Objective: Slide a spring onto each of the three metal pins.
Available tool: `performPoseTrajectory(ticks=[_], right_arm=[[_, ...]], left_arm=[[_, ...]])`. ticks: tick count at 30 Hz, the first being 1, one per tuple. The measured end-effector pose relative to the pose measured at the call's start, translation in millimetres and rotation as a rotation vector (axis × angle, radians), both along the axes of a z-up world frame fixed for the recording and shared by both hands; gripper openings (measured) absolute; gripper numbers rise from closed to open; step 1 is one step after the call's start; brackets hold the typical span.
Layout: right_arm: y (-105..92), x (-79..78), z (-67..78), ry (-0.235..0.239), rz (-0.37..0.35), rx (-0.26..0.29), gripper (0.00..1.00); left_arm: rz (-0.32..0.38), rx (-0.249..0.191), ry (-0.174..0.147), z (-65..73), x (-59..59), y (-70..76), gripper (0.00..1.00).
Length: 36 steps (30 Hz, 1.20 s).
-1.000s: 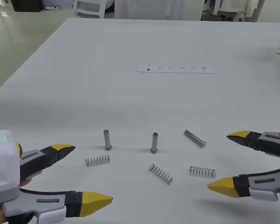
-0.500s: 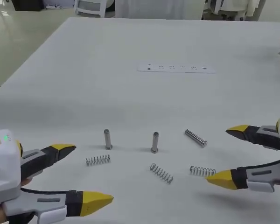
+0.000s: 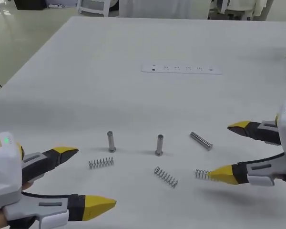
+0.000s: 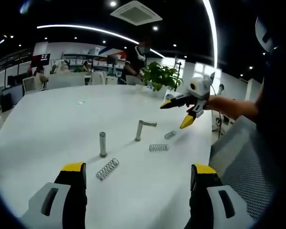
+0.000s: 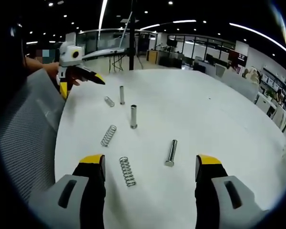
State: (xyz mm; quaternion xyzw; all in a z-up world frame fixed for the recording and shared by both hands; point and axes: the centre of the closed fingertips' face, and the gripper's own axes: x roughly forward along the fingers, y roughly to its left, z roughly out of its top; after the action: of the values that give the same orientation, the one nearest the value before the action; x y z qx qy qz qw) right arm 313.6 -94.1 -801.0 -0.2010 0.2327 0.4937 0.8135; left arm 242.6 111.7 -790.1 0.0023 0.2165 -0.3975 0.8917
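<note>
Middle pin [image 3: 159,144] stands upright on the white table [image 3: 133,95]; I take it as my reference mark.

- Left pin [image 3: 110,141]: upright, well to the left of the middle pin, in line with it.
- Third pin [image 3: 200,141]: lying on its side, to the right of the middle pin, angled across the table.
- Left spring [image 3: 100,163]: flat on the table, nearer me and left of the middle pin, just in front of the left pin.
- Middle spring [image 3: 165,176]: flat, just on my side of the middle pin, loose.
- Right spring [image 3: 201,173]: flat, nearer me and right of the middle pin. None of the three sits on a pin.
- White power strip [image 3: 182,69]: far beyond the middle pin.

Right gripper [image 3: 224,150]: jaws spread wide, holding nothing, right of the middle pin. Its lower tip overlaps the right spring's end in the head view; I cannot tell whether they touch. In the right gripper view that spring lies between the jaws.

Left gripper [image 3: 88,177]: jaws spread wide, holding nothing, well left of the middle pin and nearer me, short of the left spring.
</note>
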Motion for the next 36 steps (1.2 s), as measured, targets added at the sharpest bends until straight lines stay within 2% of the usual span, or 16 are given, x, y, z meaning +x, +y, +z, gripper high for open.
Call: performPoseTrajectory(ticks=[16,36], right_arm=[[3.2,12.7,-2.5,-0.001,0.032,-0.044,0.76],[4.6,32.7,-5.4,0.001,0.029,-0.074,0.75]], left_arm=[[0.001,0.002,0.002,-0.3,1.1,0.6,0.87],[-0.001,0.003,0.004,0.3,1.9,-0.7,0.87]])
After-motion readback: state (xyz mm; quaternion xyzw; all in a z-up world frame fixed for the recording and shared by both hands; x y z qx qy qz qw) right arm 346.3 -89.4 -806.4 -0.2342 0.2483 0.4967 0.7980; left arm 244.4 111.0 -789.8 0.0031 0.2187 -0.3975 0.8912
